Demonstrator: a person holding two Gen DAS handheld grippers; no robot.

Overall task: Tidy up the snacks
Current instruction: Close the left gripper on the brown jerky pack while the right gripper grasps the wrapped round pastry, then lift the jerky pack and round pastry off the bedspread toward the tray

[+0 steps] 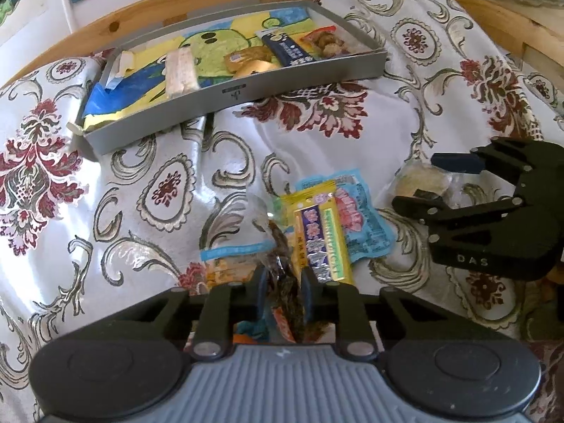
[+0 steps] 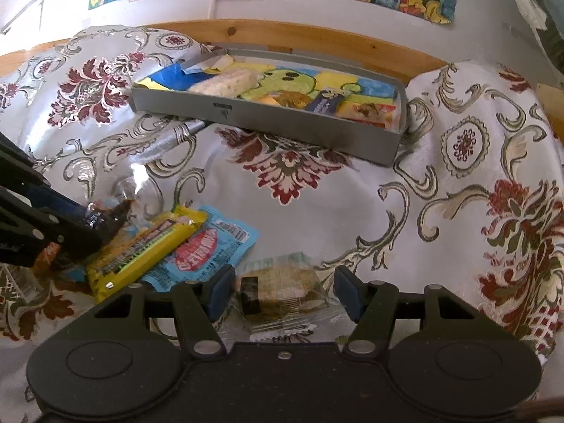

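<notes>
- The left gripper (image 1: 282,290) is clenched on a clear-wrapped dark snack (image 1: 278,246) at the near-left edge of the snack pile, its 2 blue pads pinching the crinkly film. I judge this packet light and limp; the film may slip, so a hold across the bulk looks safer than one on the loose edge.
- The right gripper (image 2: 283,290) is spread wide, its 2 fingers astride a clear-wrapped cracker pack (image 2: 282,287) just right of the pile, not yet pressing it. The contents look brittle, so I would close gently across the short sides.
- In the pile itself, a yellow bar (image 2: 141,250) lies on top of a blue pouch (image 2: 211,246). Both seem flat, light and slick.
- The grey tray (image 1: 246,90) sits well beyond the pile, against the wooden bed rail (image 2: 282,37). It already holds several snacks over a painted sheet (image 1: 211,44), with bare room toward its left.
- Nothing stands between pile and tray except rumpled floral cloth (image 2: 458,194); the 2 grippers work close together and could bump.
</notes>
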